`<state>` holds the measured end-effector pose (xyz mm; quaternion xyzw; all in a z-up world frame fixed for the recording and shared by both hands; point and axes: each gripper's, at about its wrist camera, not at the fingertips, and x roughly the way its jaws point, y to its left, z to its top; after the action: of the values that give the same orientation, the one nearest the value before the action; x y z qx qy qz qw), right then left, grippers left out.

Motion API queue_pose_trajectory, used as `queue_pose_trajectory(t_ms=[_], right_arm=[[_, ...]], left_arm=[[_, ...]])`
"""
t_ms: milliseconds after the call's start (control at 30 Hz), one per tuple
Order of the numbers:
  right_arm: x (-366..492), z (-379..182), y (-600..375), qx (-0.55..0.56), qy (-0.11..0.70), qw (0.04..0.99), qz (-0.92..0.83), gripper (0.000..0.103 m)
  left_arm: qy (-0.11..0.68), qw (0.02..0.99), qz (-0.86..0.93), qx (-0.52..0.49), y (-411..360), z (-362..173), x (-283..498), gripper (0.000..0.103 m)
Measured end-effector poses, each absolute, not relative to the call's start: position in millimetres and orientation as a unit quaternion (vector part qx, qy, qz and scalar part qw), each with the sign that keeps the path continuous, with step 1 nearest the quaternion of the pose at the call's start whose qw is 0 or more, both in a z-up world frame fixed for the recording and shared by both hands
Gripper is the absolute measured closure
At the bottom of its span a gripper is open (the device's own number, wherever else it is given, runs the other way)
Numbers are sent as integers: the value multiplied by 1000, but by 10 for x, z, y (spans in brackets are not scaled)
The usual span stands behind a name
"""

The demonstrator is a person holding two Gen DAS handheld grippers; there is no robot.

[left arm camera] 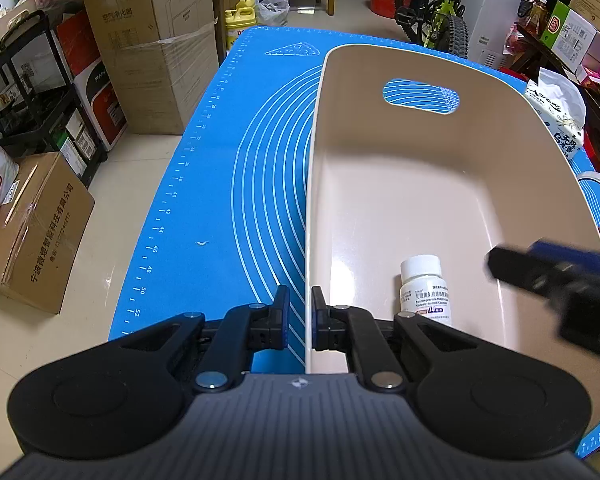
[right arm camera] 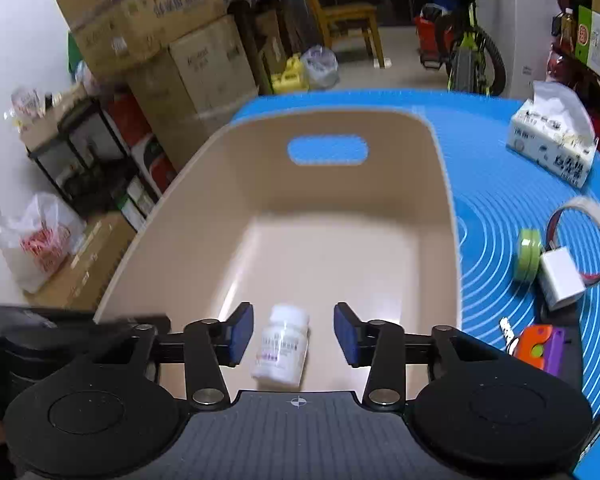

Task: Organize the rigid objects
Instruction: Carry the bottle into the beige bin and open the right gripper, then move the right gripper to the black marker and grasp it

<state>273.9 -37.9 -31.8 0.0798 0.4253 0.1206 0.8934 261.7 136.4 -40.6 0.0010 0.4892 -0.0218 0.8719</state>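
A beige plastic bin with a handle cut-out stands on the blue mat. My left gripper is shut on the bin's left wall, one finger outside and one inside the rim. A white pill bottle lies on its side on the bin floor near the front. In the right wrist view the bottle lies between and below the blue pads of my right gripper, which stands open with clear gaps on both sides of the bottle. In the left wrist view the right gripper is a blur over the bin's right rim.
Right of the bin on the mat lie a tissue pack, a clear tape roll, a green roll, a white charger and an orange-and-purple toy. The table edge runs along the left, with cardboard boxes on the floor below.
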Motion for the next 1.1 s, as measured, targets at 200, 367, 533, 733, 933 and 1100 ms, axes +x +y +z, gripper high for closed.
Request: queue_pose_trajectory(t_ms=[200, 367, 533, 733, 933, 1100], right_arm=[[2626, -59, -585, 90, 378, 916, 98, 28], [2437, 61, -912, 117, 349, 927, 72, 21], [2287, 70, -1248, 126, 333, 934, 36, 18], [2124, -126, -1586, 114, 349, 930, -24, 14], [2003, -421, -1816, 114, 381, 914, -76, 15], [1959, -643, -1939, 124, 410, 897, -110, 15]], left_arm=[[490, 871, -21, 0, 1368, -407, 2614, 91], [491, 871, -21, -3, 1371, -408, 2619, 91], [492, 870, -22, -7, 1382, -408, 2622, 91], [493, 870, -22, -9, 1376, -399, 2635, 91], [493, 869, -22, -10, 1372, -389, 2637, 91], [493, 869, -22, -10, 1371, -389, 2637, 91]])
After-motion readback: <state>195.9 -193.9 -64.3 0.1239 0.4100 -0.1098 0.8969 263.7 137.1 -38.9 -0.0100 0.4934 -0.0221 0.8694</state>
